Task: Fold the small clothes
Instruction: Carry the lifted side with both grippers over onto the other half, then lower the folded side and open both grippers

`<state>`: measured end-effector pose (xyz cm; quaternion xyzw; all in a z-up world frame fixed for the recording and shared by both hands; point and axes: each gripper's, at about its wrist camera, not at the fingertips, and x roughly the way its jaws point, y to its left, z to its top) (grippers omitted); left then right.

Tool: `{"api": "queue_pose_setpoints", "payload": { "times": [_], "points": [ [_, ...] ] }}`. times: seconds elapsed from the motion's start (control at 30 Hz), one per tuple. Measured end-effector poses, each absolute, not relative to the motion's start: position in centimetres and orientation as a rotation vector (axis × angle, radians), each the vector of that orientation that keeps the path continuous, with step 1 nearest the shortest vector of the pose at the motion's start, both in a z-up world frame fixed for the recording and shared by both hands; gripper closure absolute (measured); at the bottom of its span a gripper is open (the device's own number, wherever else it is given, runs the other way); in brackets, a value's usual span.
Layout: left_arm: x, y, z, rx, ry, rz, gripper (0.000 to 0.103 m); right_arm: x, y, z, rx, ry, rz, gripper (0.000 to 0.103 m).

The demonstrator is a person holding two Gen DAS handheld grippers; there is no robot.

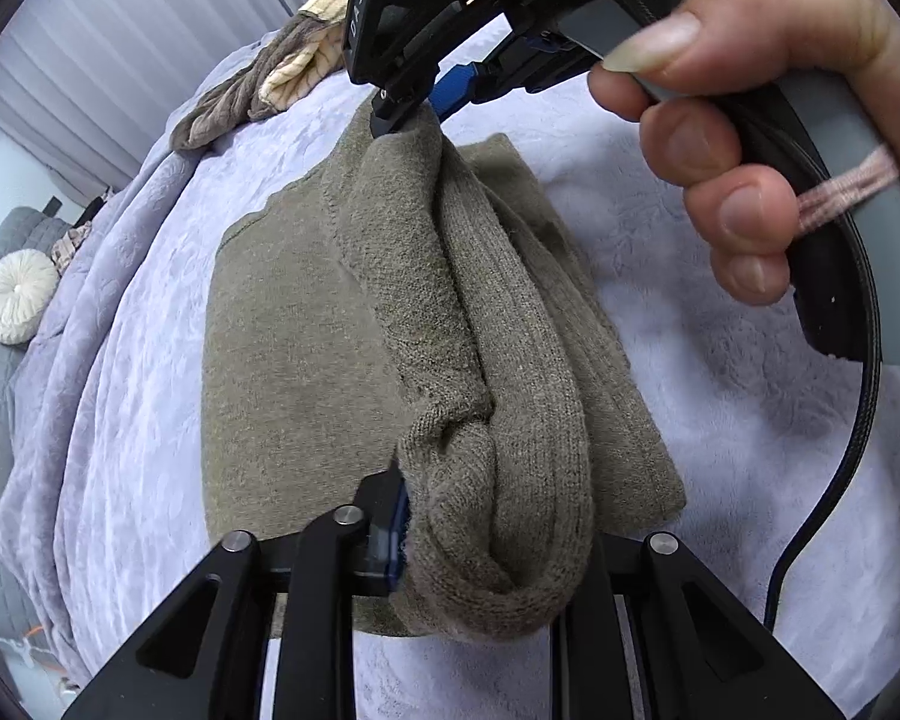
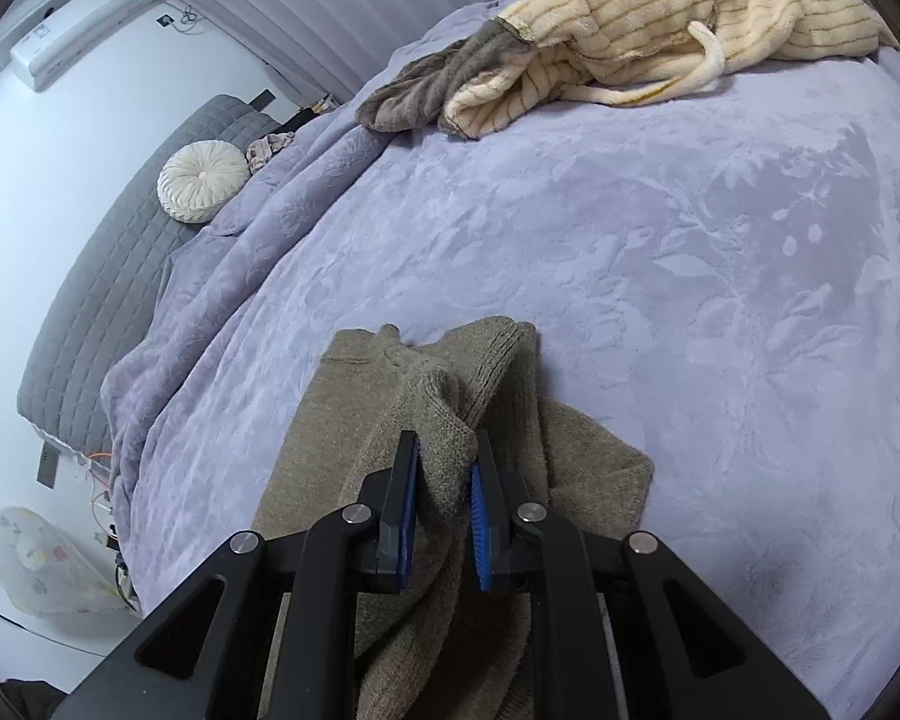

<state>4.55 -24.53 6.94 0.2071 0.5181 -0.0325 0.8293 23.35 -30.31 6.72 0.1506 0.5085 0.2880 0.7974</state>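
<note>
An olive-brown knitted garment (image 1: 306, 330) lies partly folded on the lavender blanket (image 1: 720, 420). My left gripper (image 1: 486, 528) is shut on a bunched ribbed edge of it at the near end. My right gripper (image 1: 408, 111), held by a hand, shows at the top of the left wrist view and pinches the far end of the same raised fold. In the right wrist view the right gripper (image 2: 447, 480) is shut on a fold of the garment (image 2: 450, 396), lifted a little above the rest.
A cream striped garment (image 2: 660, 30) and a grey-brown one (image 2: 426, 90) lie in a heap at the bed's far edge. A round white cushion (image 2: 201, 180) sits on a grey quilt (image 2: 120, 276) at left. The blanket (image 2: 720, 270) stretches to the right.
</note>
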Motion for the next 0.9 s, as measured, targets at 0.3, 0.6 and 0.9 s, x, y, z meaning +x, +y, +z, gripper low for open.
{"api": "queue_pose_setpoints", "payload": {
  "times": [0.3, 0.6, 0.9],
  "points": [
    [4.1, -25.3, 7.0, 0.432, 1.101, -0.093, 0.047, 23.6, -31.3, 5.3, 0.311, 1.107, 0.561, 0.092],
    [4.1, -25.0, 7.9, 0.342, 1.122, -0.174, 0.018, 22.7, -33.3, 6.6, 0.367, 1.111, 0.579, 0.088],
    [3.3, -22.5, 10.6, 0.257, 1.062, -0.21, 0.007, 20.3, -33.9, 9.5, 0.407, 1.025, 0.579, 0.026]
  ]
}}
